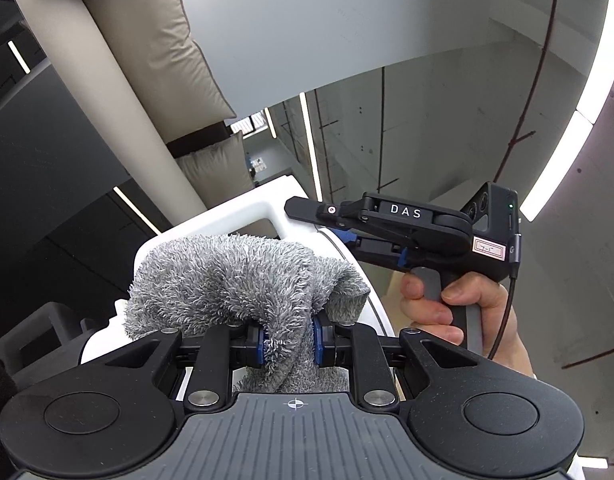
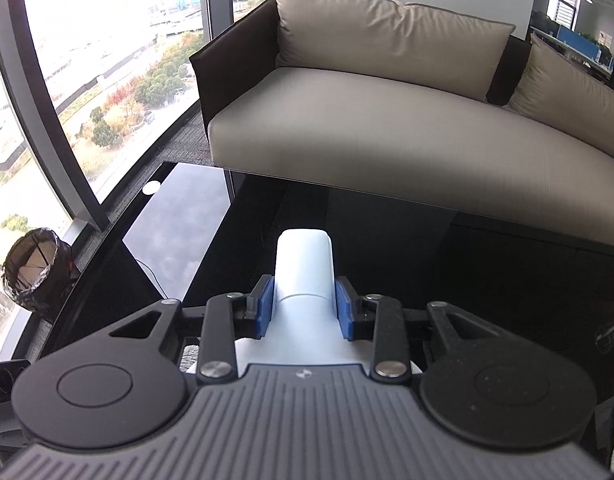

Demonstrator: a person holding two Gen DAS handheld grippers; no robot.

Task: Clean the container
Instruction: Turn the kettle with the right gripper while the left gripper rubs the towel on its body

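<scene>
My left gripper (image 1: 289, 338) is shut on a fluffy grey cloth (image 1: 235, 276), which bunches up over the white container (image 1: 243, 208) right in front of it. My right gripper (image 2: 305, 312) is shut on the container's white handle (image 2: 305, 264), its blue pads pressing both sides. In the left wrist view the right gripper (image 1: 347, 236) shows from the side, held by a hand (image 1: 459, 304), clamped at the container's rim. The container's inside is hidden by the cloth.
A glossy black table (image 2: 211, 232) lies under the container. A beige sofa (image 2: 387, 136) with cushions stands behind it. A dark taped cylinder (image 2: 37, 270) sits at the table's left edge, beside large windows (image 2: 107, 60).
</scene>
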